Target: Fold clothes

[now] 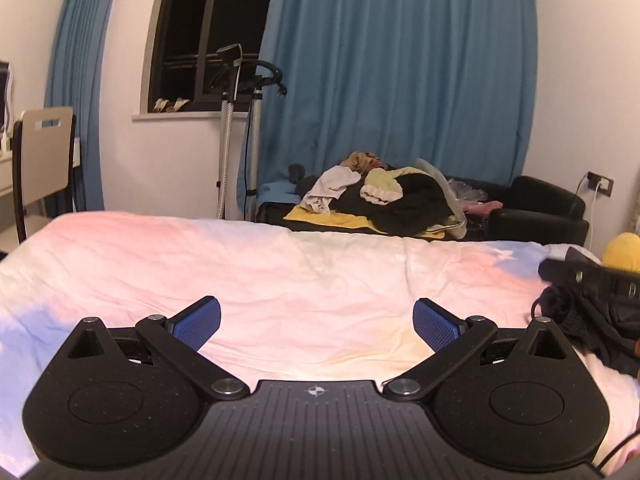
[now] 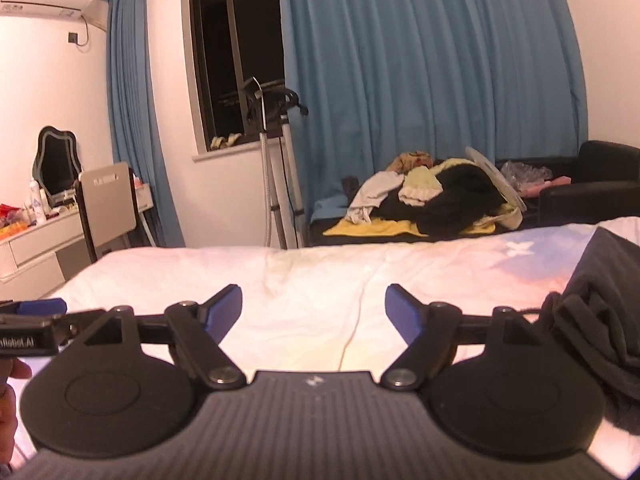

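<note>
Two hand-held grippers hover over a bed (image 1: 240,264) spread with a rumpled pastel sheet of pink, white and pale blue. The left gripper (image 1: 317,322) has its ribbed blue pads (image 1: 198,326) spread wide and grasps nothing; the right gripper (image 2: 314,312) is likewise released and empty. A crumpled black garment (image 2: 600,312) of soft, matte cloth lies on the sheet just right of the right gripper. Beyond the bed, a heap of mixed clothes (image 1: 384,196) sits before pleated blue curtains (image 1: 400,72).

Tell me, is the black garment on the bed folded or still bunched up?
Bunched up: the black garment lies crumpled with loose folds on the bed.
</note>
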Demonstrator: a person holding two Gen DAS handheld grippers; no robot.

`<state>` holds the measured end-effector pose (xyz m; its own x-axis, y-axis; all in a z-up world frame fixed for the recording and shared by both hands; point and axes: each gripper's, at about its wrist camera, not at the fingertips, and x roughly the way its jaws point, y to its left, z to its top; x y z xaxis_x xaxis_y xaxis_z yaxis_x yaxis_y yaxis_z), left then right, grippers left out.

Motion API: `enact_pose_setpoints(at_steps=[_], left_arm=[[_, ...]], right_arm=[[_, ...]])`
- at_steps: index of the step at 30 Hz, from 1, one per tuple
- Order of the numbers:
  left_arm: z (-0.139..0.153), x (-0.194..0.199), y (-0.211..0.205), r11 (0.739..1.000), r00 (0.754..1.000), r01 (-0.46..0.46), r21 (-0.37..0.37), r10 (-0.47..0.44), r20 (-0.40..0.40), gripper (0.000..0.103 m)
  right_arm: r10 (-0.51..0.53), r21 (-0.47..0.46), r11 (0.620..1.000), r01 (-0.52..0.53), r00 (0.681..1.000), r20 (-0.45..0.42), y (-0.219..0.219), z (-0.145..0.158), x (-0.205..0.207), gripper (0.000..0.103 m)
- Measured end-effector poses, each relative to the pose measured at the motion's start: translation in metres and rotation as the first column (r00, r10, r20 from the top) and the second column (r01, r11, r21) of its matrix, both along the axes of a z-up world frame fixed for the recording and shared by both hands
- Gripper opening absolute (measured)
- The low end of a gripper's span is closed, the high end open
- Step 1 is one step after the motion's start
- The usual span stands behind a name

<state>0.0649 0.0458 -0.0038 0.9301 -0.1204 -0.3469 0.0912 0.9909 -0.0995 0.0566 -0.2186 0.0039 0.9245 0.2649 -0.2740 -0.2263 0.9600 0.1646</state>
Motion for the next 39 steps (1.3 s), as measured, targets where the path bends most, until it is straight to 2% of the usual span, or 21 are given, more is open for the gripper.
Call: enact_pose_setpoints(at_steps=[3, 8, 13, 15, 39], left_arm=[[-0.005, 0.000, -0.003, 0.999, 0.999, -0.026, -0.025, 0.026, 0.034, 0.103], [-0.010, 0.001, -0.010, 0.999, 0.999, -0.041, 0.007, 0.041, 0.023, 0.103], [-0.011, -0.004, -0.017, 0.999, 0.999, -0.027, 0.027, 0.027, 0.020, 0.103], [-0.012, -0.006, -0.019, 0.999, 0.999, -0.029, 0.037, 0.028, 0.020, 0.103], [-0.015, -0.026, -0.035, 0.995, 0.998, -0.055, 0.082, 0.053, 0.026, 0.103]], right_arm=[[-0.007, -0.035, 0.999, 0.007, 1.000, 0.001, 0.004, -0.006, 0.003, 0.083], [-0.029, -0.063, 0.998, 0.029, 1.000, 0.000, 0.004, -0.014, 0.007, 0.086], [-0.054, -0.057, 0.997, 0.054, 0.999, 0.001, -0.001, -0.018, 0.006, 0.096], [-0.060, -0.056, 0.997, 0.060, 0.998, 0.005, -0.001, -0.018, 0.005, 0.103], [-0.090, -0.059, 0.994, 0.090, 0.996, 0.003, -0.006, -0.015, -0.002, 0.103]])
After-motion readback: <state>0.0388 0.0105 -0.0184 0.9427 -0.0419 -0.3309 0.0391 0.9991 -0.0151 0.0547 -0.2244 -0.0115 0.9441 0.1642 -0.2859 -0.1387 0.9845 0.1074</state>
